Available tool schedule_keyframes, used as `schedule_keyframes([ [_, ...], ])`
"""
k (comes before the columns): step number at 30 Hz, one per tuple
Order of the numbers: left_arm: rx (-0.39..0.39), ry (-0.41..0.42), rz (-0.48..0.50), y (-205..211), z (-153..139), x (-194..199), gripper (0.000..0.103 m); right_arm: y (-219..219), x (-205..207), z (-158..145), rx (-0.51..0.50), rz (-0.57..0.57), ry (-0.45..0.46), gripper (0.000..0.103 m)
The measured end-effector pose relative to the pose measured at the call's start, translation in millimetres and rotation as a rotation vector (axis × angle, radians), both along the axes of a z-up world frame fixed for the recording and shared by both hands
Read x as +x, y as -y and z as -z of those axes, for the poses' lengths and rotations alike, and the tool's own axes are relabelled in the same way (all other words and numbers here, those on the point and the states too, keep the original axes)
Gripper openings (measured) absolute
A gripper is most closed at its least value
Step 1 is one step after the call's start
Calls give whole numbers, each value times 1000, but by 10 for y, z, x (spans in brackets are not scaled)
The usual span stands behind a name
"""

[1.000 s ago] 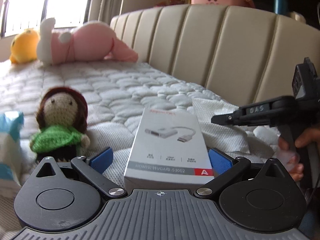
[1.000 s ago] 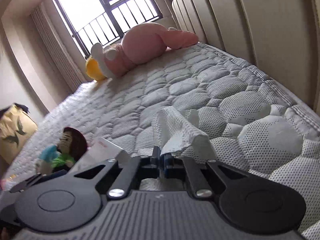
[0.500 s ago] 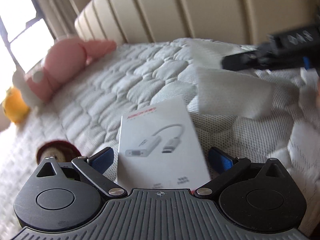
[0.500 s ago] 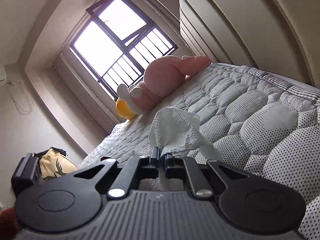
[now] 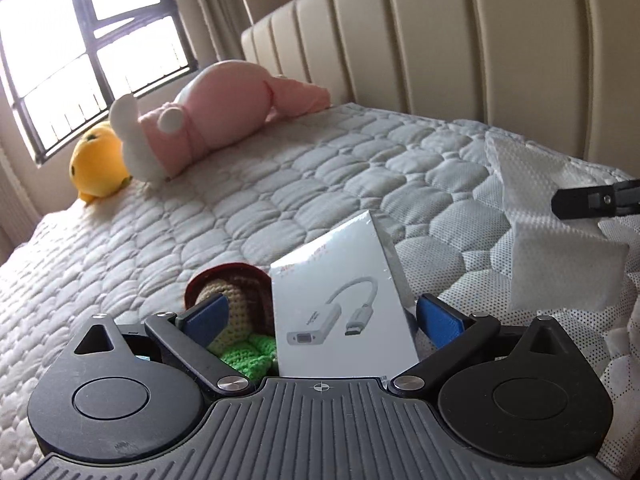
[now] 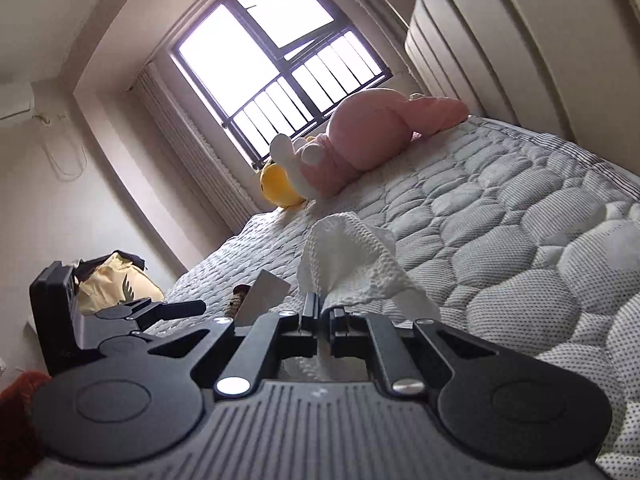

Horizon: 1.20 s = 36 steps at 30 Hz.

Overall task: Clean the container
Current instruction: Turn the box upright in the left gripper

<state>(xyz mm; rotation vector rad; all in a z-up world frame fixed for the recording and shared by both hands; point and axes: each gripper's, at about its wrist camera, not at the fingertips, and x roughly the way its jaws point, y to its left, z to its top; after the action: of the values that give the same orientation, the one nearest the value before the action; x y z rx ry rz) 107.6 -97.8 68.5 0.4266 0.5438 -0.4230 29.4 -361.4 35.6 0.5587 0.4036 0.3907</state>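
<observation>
the box [image 5: 344, 312] hides part of the doll [image 5: 236, 320]; box print too small to read; its near end is hidden.

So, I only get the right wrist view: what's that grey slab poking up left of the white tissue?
Observer: A white box picturing a cable adapter. It sits in the left gripper, between its jaws.
Operator: Is it squeezed?
Observer: No. The jaws are open, with a gap between the box and one blue pad.
Operator: And the brown lump beside it?
Observer: A crocheted doll with a green top, on the far side of the box from your tissue.
</observation>
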Motion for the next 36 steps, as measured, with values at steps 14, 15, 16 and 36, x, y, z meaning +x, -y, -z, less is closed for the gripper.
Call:
schedule_keyframes([
  [14,-594,-256,-203,-1404,33,185,103,-1196,327,-404,-143,-262,39,6],
  [15,-617,-268,-199,-1447,49,183,103,-1273,344,-406,-153,-279,36,6],
  [16,-637,-280,-194,-1486,63,186,103,-1365,353,-411,-167,-298,34,7],
  [36,-602,-122,-208,-1848,59,-131,103,-1814,343,-570,-137,-391,52,11],
])
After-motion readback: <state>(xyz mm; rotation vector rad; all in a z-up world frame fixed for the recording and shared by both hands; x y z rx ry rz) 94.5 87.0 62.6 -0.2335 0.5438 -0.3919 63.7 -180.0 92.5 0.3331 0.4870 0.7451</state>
